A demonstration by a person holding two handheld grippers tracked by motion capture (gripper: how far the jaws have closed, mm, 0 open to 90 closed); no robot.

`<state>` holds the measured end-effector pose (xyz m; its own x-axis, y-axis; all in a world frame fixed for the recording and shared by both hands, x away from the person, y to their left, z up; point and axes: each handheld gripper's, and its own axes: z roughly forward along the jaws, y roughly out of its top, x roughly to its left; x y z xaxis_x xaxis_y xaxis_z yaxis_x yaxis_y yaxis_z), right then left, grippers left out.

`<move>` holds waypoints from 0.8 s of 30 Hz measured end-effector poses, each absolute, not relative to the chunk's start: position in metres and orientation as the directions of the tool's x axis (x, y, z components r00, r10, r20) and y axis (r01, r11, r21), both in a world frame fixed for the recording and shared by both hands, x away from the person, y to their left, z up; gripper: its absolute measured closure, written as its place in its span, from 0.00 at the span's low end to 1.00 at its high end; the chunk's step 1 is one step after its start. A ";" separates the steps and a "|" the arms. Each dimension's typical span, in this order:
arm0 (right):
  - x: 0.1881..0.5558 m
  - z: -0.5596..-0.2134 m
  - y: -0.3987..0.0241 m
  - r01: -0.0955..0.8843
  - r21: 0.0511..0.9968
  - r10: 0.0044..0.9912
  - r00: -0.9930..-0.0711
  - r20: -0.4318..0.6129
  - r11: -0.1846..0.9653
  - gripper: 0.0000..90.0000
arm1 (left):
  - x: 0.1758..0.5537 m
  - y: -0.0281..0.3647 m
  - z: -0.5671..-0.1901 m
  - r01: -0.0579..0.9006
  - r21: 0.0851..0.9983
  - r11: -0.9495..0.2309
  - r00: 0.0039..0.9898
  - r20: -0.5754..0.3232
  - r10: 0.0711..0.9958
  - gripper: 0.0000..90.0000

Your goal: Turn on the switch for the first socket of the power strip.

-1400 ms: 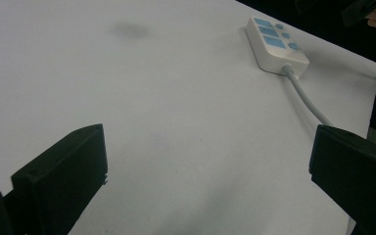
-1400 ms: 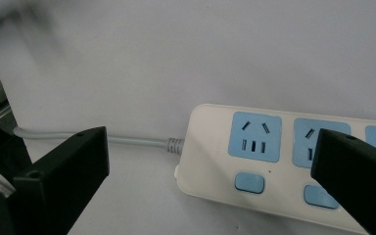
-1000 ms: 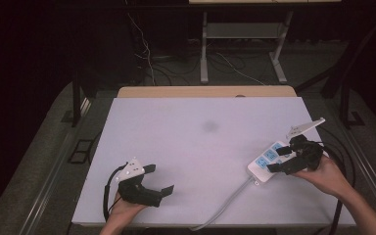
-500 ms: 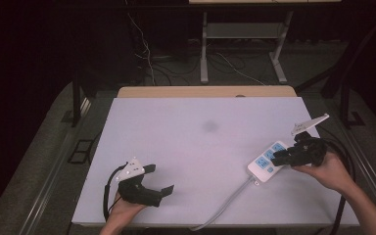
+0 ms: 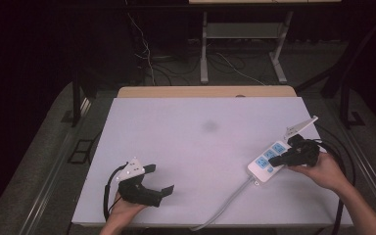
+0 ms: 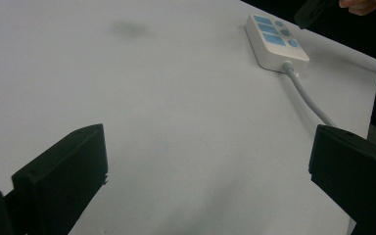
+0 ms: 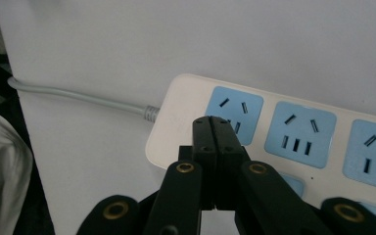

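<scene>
Right gripper (image 5: 280, 162) sits over the near end of the white power strip (image 5: 270, 159), at the right side of the table (image 5: 196, 147), held by the person's right hand (image 5: 323, 169). In the right gripper view its jaws are pressed flat together with nothing between them; they have just been closing. The closed tips (image 7: 218, 134) hang over the strip's cable end (image 7: 176, 122), at the lower edge of the first blue socket panel (image 7: 235, 110). Can't tell whether the tips actually touch the strip surface

Power strip lies flat and diagonal on the white tabletop, near the right edge. Blue socket panels in a row along the top, small blue round buttons (image 6: 285, 32) beside them on the edge nearer the right hand. Grey cable (image 5: 225, 205) leaves its near end and runs toward the front edge of the table

Left gripper (image 5: 156, 181) is at the front left of the table, well apart from the strip, held in the left hand (image 5: 122, 210). Jaws stand wide open with only bare tabletop between them in the left gripper view. Strip shows far off at the upper right there (image 6: 274, 44), with the right gripper's tip (image 6: 313, 10) just above it

Faint dark smudge (image 5: 209, 126) on the tabletop near centre
</scene>
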<state>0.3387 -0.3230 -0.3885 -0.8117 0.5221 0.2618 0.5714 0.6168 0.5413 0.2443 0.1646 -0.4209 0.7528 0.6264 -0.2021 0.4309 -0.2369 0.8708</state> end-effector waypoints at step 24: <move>0.339 -0.407 -0.321 0.590 0.511 0.543 -0.799 0.260 0.624 0.99 | 0.245 0.164 -0.422 0.436 0.868 -0.237 0.750 -0.205 0.629 0.00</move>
<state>0.3389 -0.3206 -0.4073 -0.7988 0.5426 0.2598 0.5905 0.6244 0.5113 0.2452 0.1644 -0.4220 0.7498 0.6292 -0.2046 0.4358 -0.2371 0.8682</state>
